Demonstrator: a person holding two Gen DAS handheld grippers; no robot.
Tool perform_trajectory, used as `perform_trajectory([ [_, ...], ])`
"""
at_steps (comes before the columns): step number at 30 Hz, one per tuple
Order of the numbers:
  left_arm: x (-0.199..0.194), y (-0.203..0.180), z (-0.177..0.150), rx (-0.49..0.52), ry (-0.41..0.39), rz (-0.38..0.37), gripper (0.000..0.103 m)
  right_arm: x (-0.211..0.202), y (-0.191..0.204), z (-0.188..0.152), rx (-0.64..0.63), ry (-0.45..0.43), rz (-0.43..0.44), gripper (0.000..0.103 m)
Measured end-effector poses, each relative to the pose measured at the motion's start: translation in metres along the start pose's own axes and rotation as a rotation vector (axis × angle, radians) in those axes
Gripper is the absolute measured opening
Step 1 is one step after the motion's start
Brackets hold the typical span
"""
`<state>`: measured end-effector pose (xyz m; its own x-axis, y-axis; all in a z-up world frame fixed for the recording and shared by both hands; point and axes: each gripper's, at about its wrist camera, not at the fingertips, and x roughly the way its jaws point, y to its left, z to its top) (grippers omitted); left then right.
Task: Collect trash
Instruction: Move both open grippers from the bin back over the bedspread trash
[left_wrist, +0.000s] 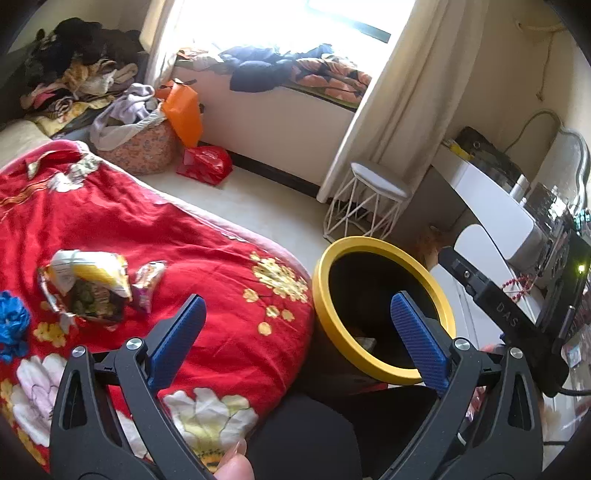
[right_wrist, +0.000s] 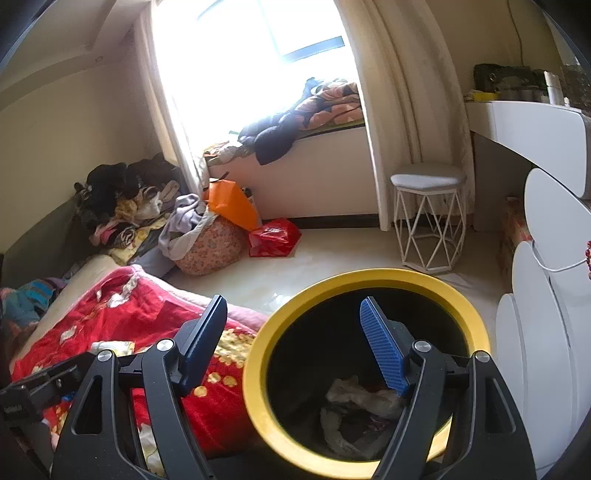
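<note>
Wrappers lie crumpled on the red quilt, print unreadable. Both tongs, left and right, gape empty. Yellow-rimmed bin holds dim, indistinct scraps.

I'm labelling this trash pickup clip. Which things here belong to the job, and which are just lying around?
Part of the job:
- snack wrappers on the red quilt
- blue crumpled piece
- yellow-rimmed bin, crumpled trash inside
- left gripper and right gripper, both open, empty

Just lying about:
- clothes pile
- orange bag
- red bag
- white stool
</note>
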<state>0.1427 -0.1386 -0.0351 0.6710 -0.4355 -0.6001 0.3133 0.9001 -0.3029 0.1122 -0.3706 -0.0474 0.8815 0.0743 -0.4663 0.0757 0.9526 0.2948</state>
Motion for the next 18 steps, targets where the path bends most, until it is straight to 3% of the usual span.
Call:
perform_trajectory([
  [18,-0.035,0.044,0.004,-0.055,-0.08,0.08,0.092,-0.006,0.043,-0.003,-0.068,0.007,0.118,0.073],
])
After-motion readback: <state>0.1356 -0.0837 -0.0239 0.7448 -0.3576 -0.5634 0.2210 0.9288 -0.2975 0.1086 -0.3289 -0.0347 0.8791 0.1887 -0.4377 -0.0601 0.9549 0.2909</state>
